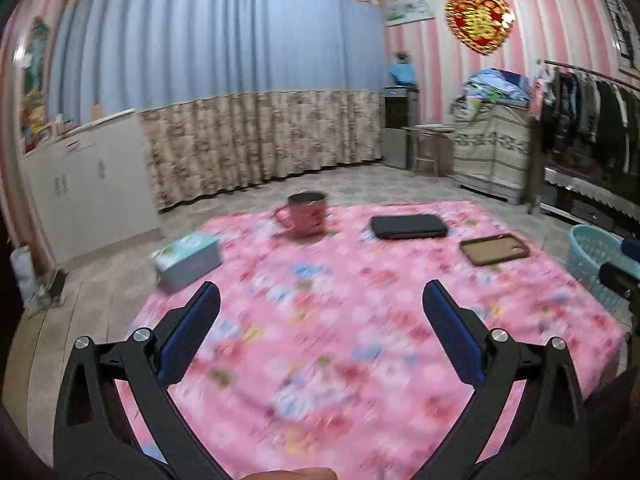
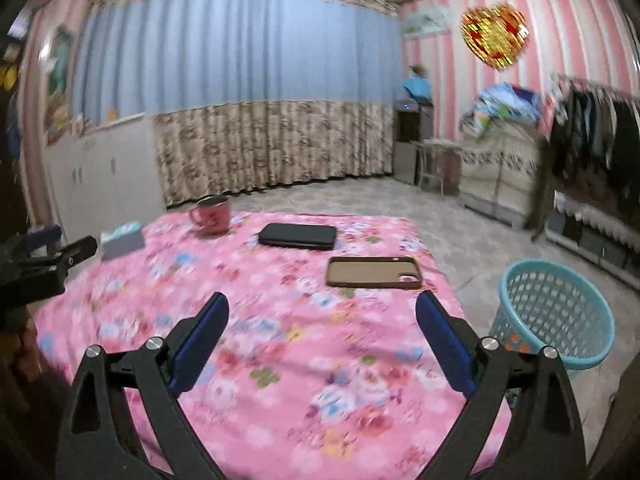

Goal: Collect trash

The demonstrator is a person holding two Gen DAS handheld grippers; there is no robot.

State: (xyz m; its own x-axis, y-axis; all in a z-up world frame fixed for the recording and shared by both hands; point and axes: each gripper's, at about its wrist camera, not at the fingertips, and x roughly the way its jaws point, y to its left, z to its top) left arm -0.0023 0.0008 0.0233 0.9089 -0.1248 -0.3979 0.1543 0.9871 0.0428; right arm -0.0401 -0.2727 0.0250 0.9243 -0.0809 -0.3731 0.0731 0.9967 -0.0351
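Note:
A light blue mesh wastebasket (image 2: 554,314) stands on the floor right of the table; its rim shows in the left wrist view (image 1: 592,248). Something orange lies inside it (image 2: 516,346). My left gripper (image 1: 320,296) is open and empty above the pink flowered tablecloth (image 1: 340,340). My right gripper (image 2: 322,304) is open and empty above the same cloth (image 2: 280,340), near the brown phone case (image 2: 374,272). I see no loose trash on the table.
On the table are a pink mug (image 1: 306,214) (image 2: 212,216), a tissue box (image 1: 186,258) (image 2: 122,240), a black case (image 1: 408,226) (image 2: 298,236) and the phone case (image 1: 494,248). White cabinets (image 1: 80,184), curtains and a clothes rack (image 1: 592,128) line the walls.

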